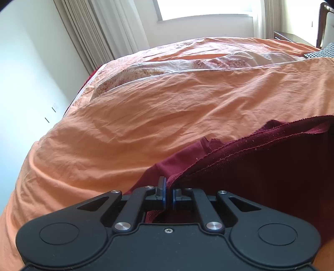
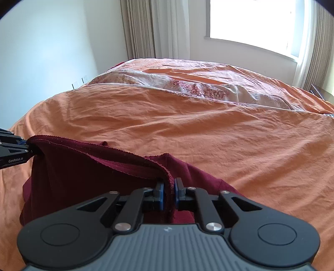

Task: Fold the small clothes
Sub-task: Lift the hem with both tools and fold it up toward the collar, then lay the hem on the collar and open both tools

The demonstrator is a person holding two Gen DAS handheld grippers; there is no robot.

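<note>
A dark red garment (image 2: pixel 87 175) is stretched between my two grippers just above the orange bed cover (image 2: pixel 208 135). My right gripper (image 2: pixel 170 187) is shut on the garment's stitched hem at its right end. My left gripper (image 2: pixel 26 147) shows at the left edge of the right wrist view, pinching the hem's other end. In the left wrist view my left gripper (image 1: pixel 169 191) is shut on the same red garment (image 1: pixel 261 166), whose hem runs off to the right. The lower part of the cloth hangs down and lies on the bed.
The wrinkled orange cover (image 1: pixel 146 116) spreads over the whole bed, with a white floral sheet (image 2: pixel 198 87) folded back farther off. Curtains (image 2: pixel 146 29) and a bright window (image 2: pixel 250 18) stand behind. A dark wooden piece of furniture (image 1: pixel 292 37) and a checked cloth (image 1: pixel 321 52) sit at the far right.
</note>
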